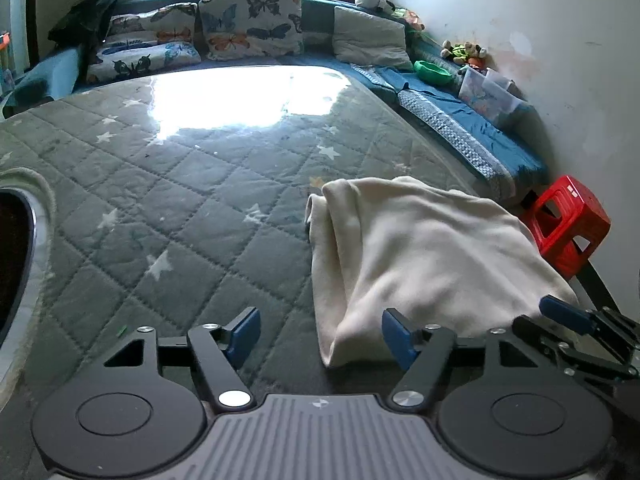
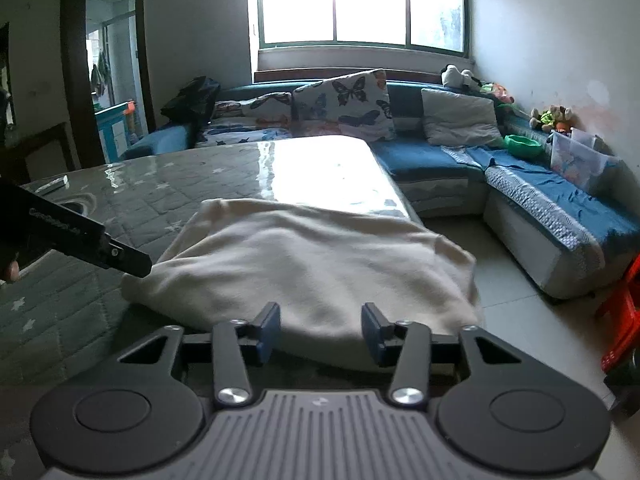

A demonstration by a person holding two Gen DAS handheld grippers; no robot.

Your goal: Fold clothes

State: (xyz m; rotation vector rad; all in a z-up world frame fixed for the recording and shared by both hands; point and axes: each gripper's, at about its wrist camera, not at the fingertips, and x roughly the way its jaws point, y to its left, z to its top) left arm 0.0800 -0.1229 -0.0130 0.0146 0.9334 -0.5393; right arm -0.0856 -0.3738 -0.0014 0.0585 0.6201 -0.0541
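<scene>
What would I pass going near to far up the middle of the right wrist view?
Right gripper, open → cream garment → quilted table cover under glare → butterfly cushion on the sofa → window.

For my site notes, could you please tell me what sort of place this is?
Most likely a home living room: a blue corner sofa with butterfly cushions, stuffed toys along the wall, and a quilt-covered table.
</scene>
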